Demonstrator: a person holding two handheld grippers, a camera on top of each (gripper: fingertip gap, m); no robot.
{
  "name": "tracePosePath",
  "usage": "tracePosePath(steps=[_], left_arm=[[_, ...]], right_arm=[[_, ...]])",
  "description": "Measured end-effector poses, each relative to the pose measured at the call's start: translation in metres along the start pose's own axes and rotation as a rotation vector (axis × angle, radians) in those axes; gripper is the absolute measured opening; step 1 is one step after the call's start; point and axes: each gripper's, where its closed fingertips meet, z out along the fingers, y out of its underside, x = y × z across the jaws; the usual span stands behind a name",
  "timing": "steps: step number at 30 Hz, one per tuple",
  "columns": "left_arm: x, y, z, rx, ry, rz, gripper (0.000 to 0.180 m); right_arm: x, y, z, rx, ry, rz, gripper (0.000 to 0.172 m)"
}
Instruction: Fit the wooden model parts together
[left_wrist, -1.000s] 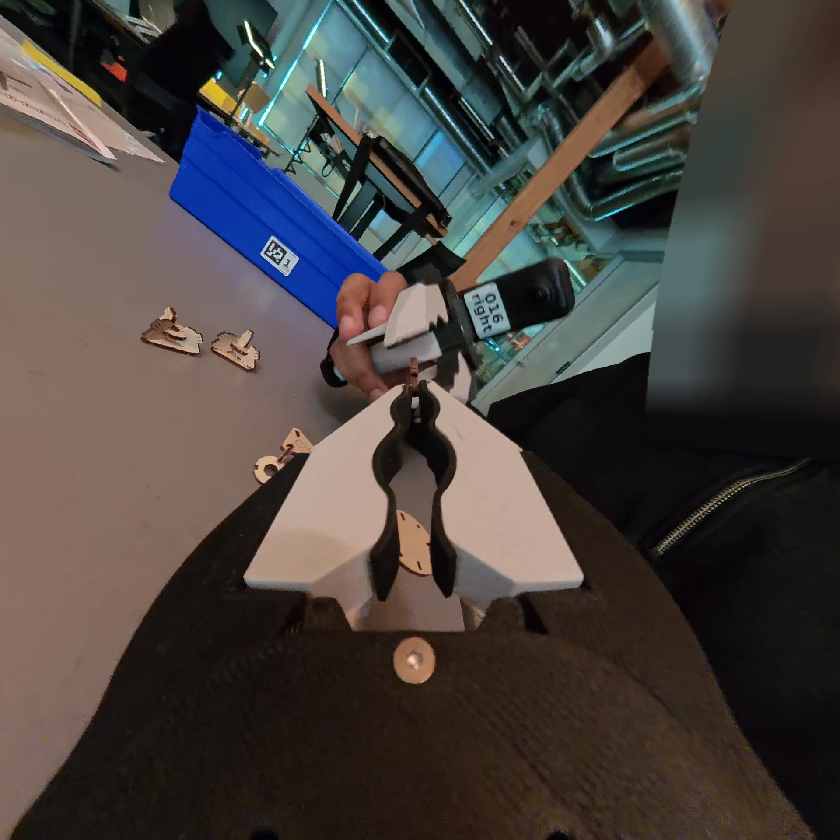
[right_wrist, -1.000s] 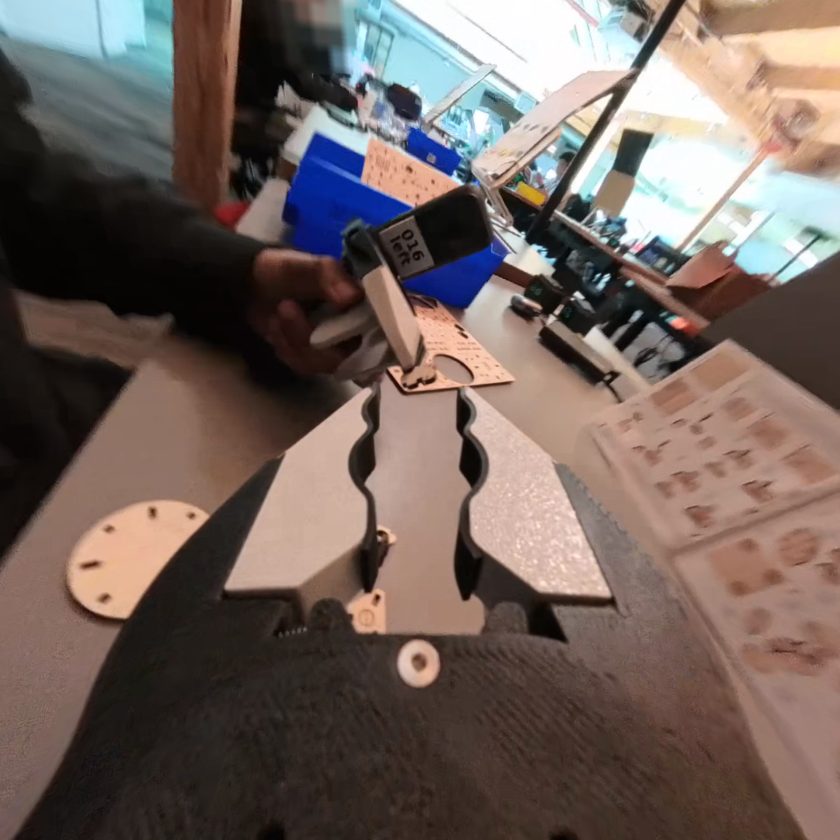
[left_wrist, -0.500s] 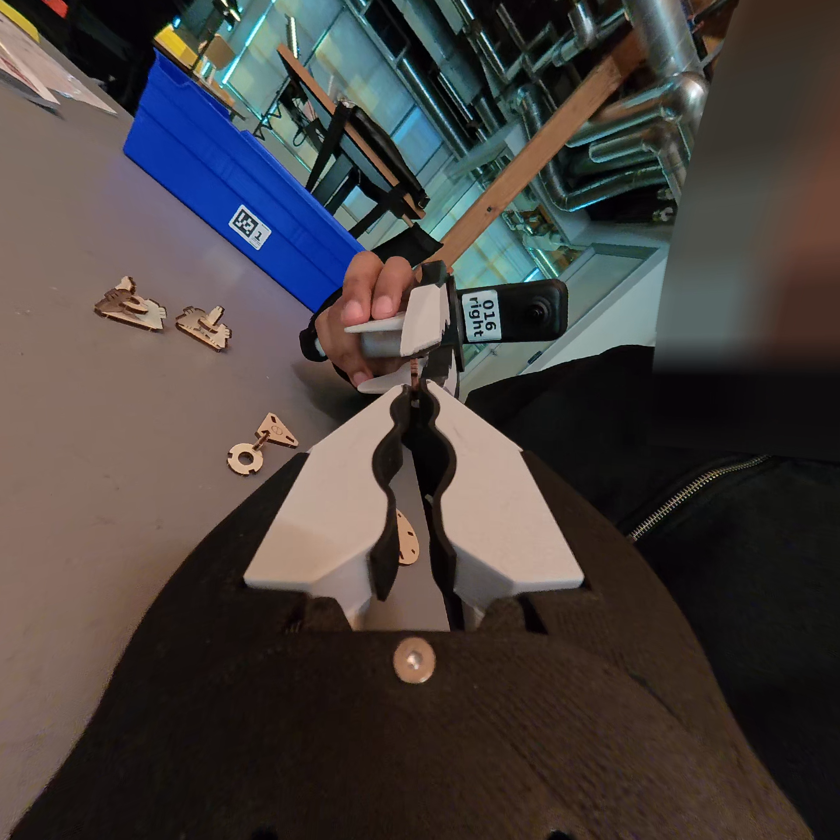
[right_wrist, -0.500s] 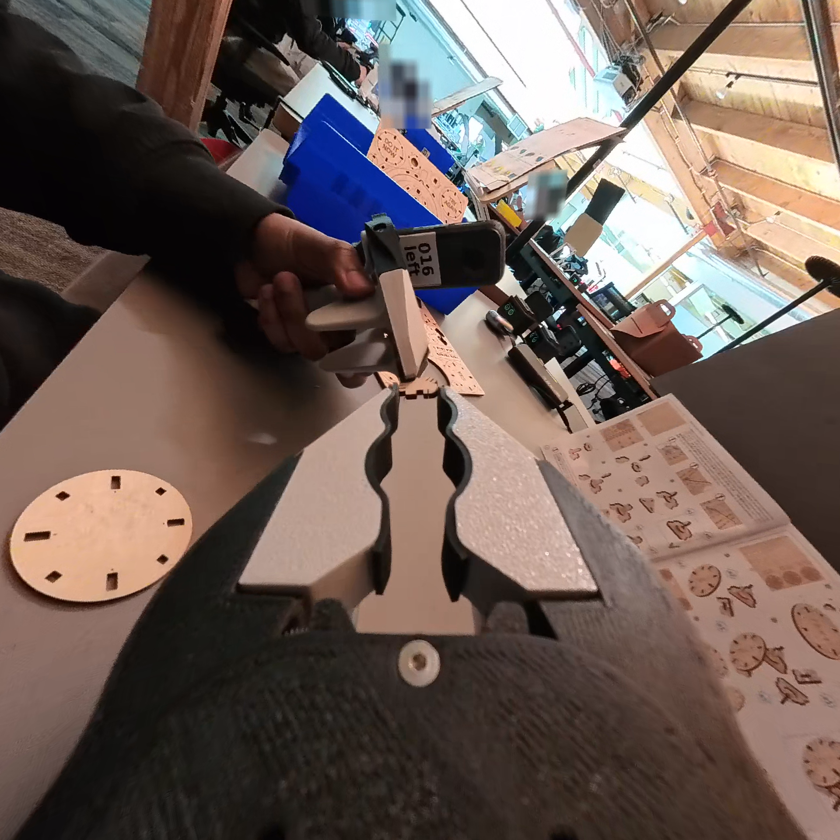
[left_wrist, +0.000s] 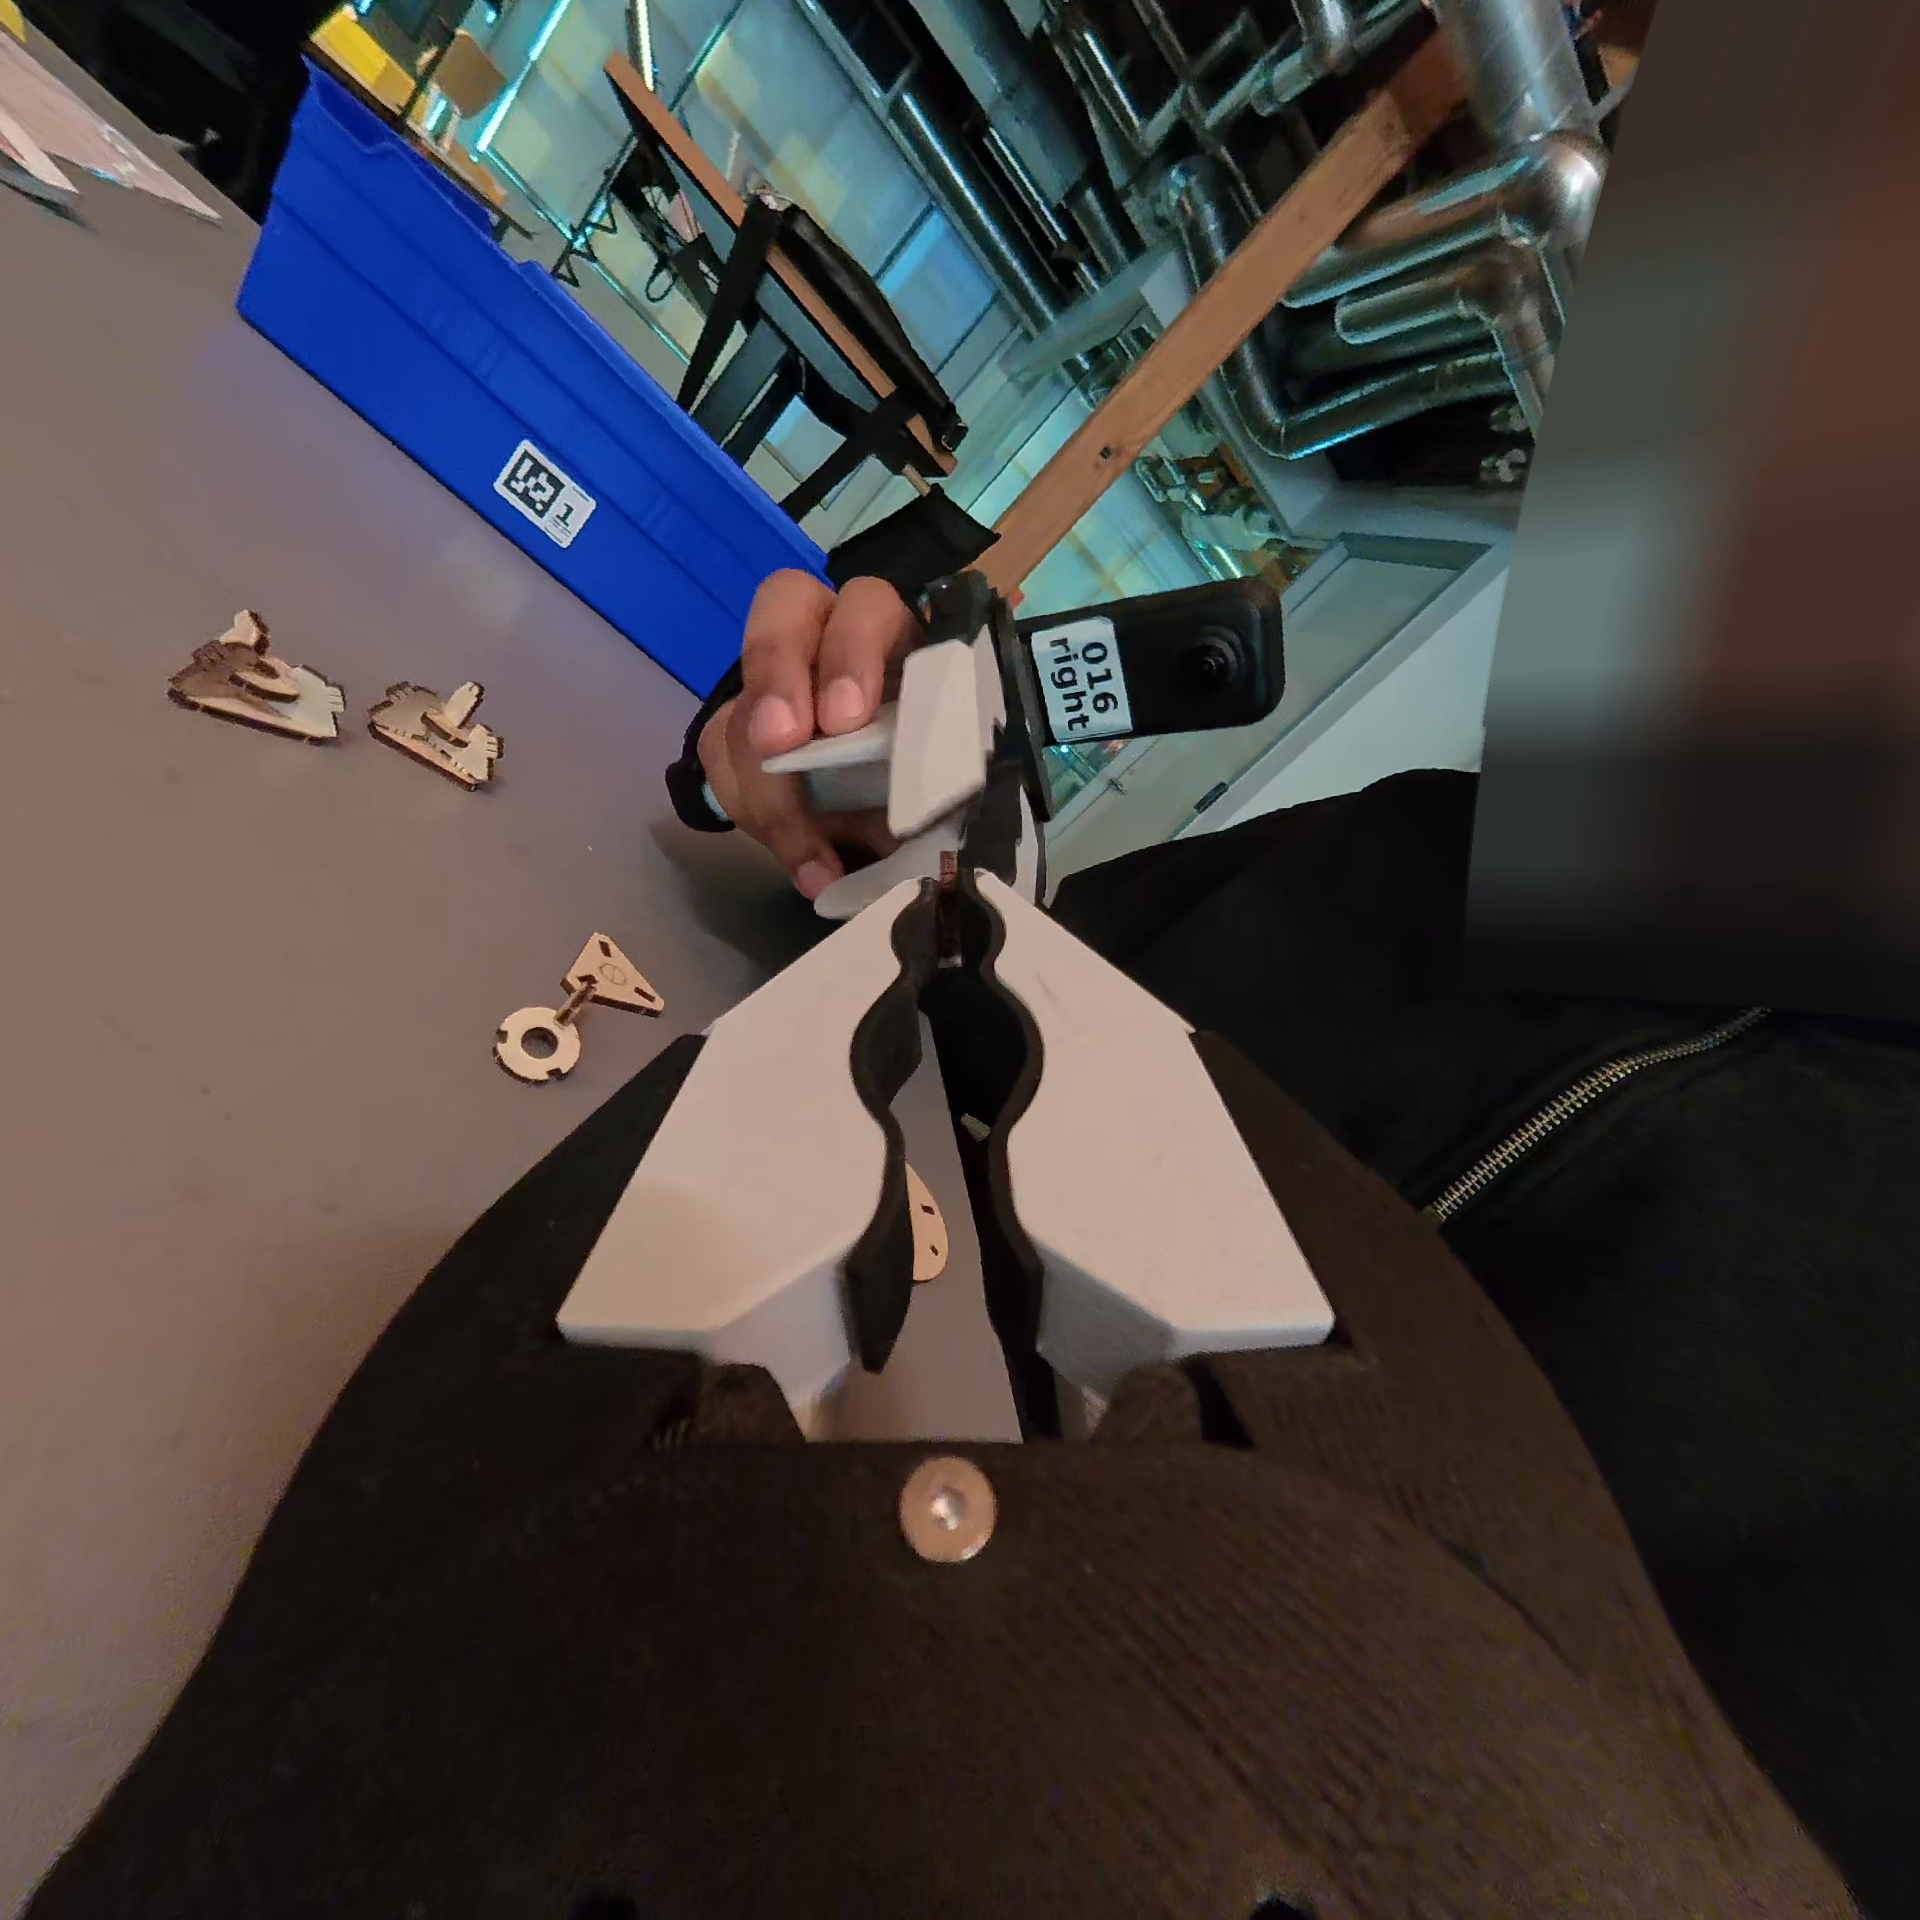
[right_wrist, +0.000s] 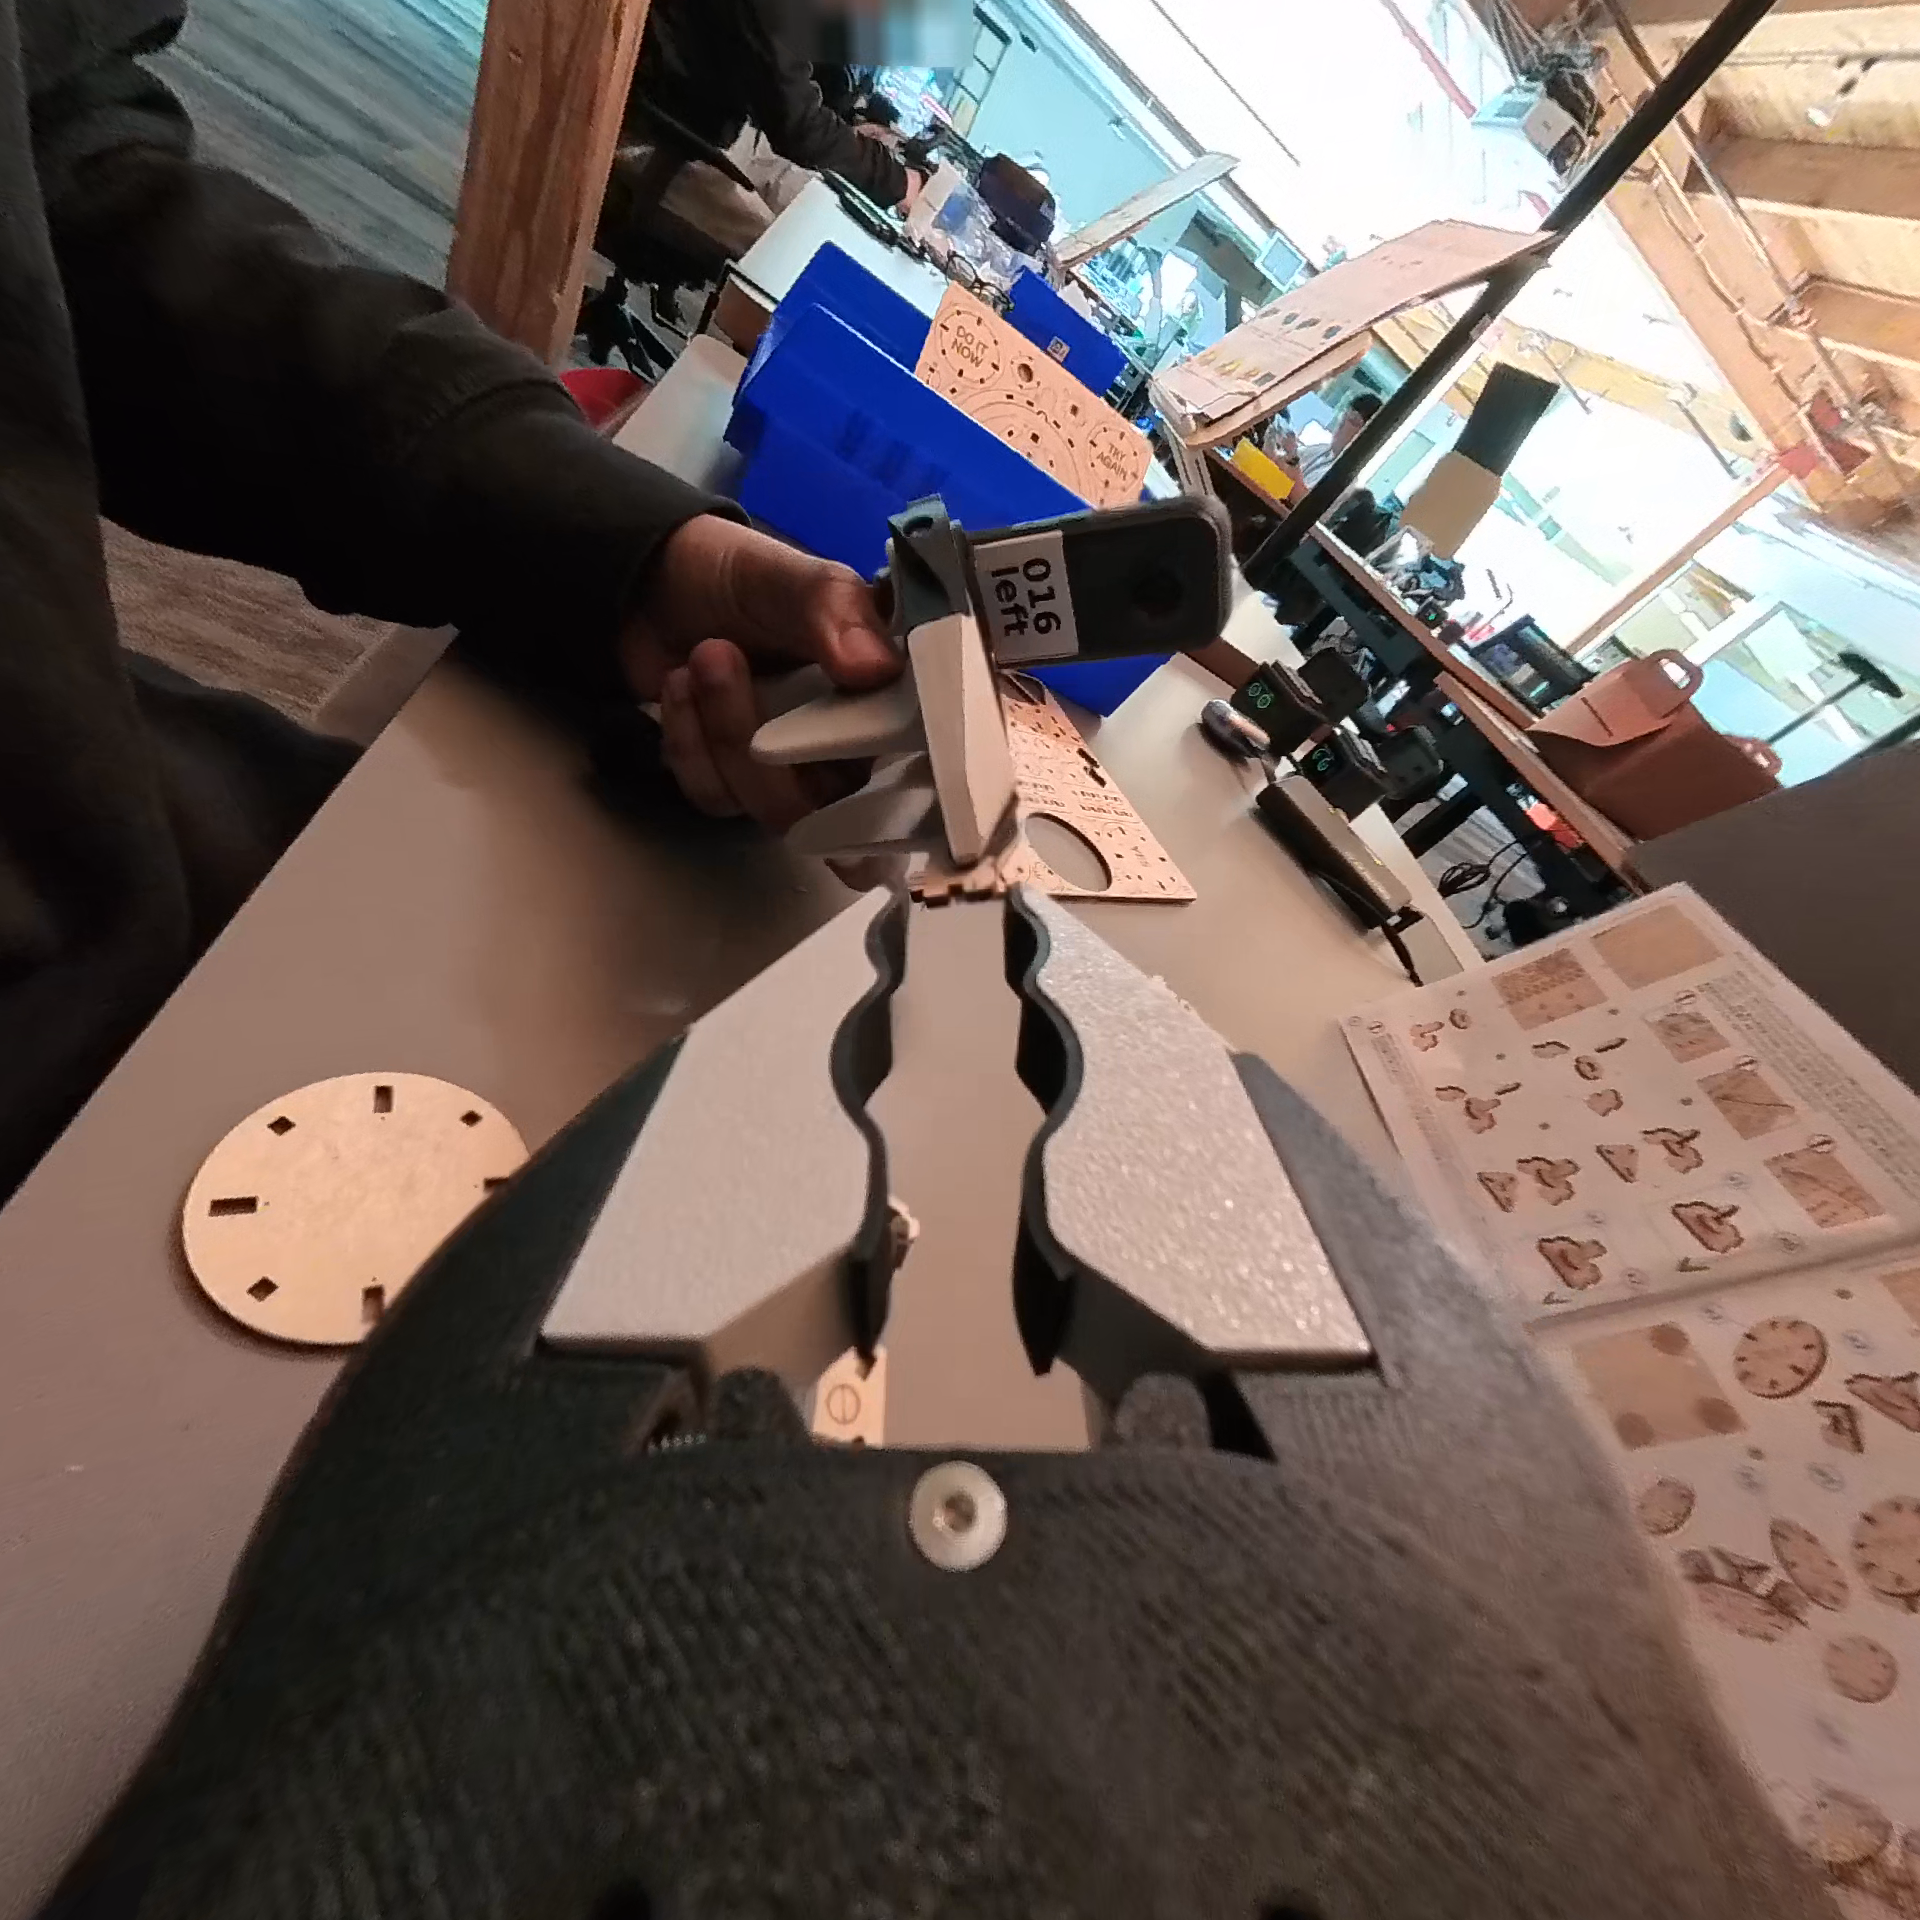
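— Left gripper (left_wrist: 948, 896): jaws clenched flat on a small toothed wooden piece (left_wrist: 948, 868), up off the table (left_wrist: 156, 935), clear of the loose wooden parts (left_wrist: 255, 681).
— Right gripper (right_wrist: 961, 906): jaws closed to that piece's width, seemingly pinching its two ends.
— Could snap if twisted between two grips. Thin, probably brittle at the teeth.
— Could also slip free and drop near the slotted wooden disc (right_wrist: 348, 1210), should either pinch slacken.

Blue bin (left_wrist: 499, 384), wooden disc (right_wrist: 343, 1205), instruction sheets (right_wrist: 1662, 1122) on grey table (left_wrist: 156, 987).
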Motion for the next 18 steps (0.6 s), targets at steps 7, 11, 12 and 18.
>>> tracePosePath(steps=[7,11,12,18], left_arm=[[-0.006,-0.026,-0.018,0.15,-0.05,0.028,0.001],[-0.009,-0.03,-0.022,0.181,-0.05,0.009,0.002],[-0.009,-0.029,-0.022,0.178,-0.053,0.01,0.002],[-0.012,-0.027,-0.021,0.164,-0.07,0.013,0.001]], right_arm=[[0.001,0.073,-0.005,-0.397,-0.068,0.367,0.048],[-0.014,0.085,-0.001,-0.475,-0.131,0.557,0.033],[-0.013,0.084,0.0,-0.469,-0.121,0.572,0.034],[-0.018,0.1,0.001,-0.555,-0.111,0.602,0.036]])
